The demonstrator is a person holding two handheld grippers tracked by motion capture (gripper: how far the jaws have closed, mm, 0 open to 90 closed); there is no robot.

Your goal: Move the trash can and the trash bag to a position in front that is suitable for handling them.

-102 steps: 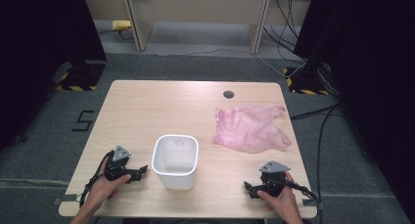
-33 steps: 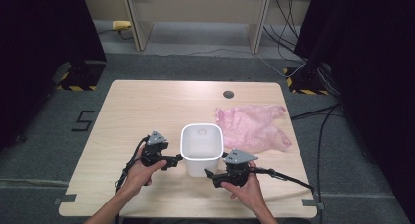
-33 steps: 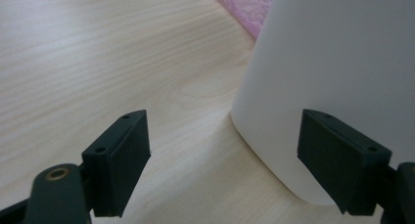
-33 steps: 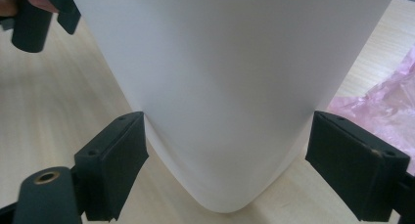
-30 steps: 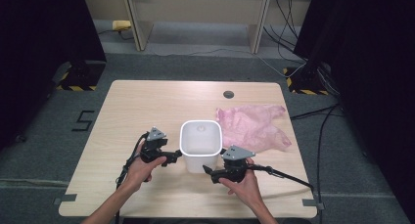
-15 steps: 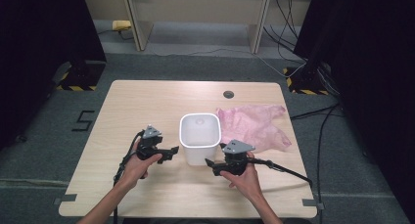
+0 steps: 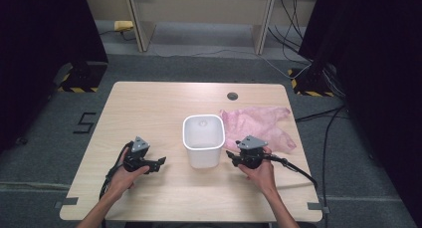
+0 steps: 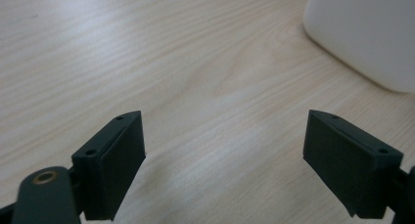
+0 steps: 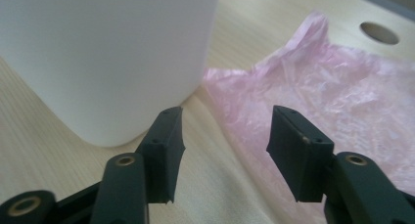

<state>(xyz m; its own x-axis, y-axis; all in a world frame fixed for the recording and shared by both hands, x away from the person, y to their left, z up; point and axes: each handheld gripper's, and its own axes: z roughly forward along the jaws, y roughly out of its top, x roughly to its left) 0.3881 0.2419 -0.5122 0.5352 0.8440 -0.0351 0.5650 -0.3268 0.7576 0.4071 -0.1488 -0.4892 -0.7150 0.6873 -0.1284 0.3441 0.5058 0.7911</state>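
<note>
A white plastic bin (image 7: 203,147) stands upright in the middle of the wooden table (image 7: 149,108). A crumpled pink plastic bag (image 7: 259,126) lies flat just right of it. My left gripper (image 7: 160,162) sits low on the table to the bin's left, apart from it, with its jaws wide open over bare wood (image 8: 225,136); the bin's corner (image 8: 362,33) shows ahead. My right gripper (image 7: 230,156) is beside the bin's right front corner (image 9: 107,53). Its jaws (image 9: 225,131) have just been closing and stand half open, gripping nothing, over the near edge of the pink bag (image 9: 333,87).
A round cable hole (image 7: 232,95) sits near the table's far edge. A cable (image 7: 293,166) trails from the right gripper toward the table's right edge. Grey floor surrounds the table, with black stands at both far corners.
Both grippers have drawn away from the bin, which now stands free. The left one moved left and toward the person. The right one shifted toward the pink bag and its jaws narrowed.
</note>
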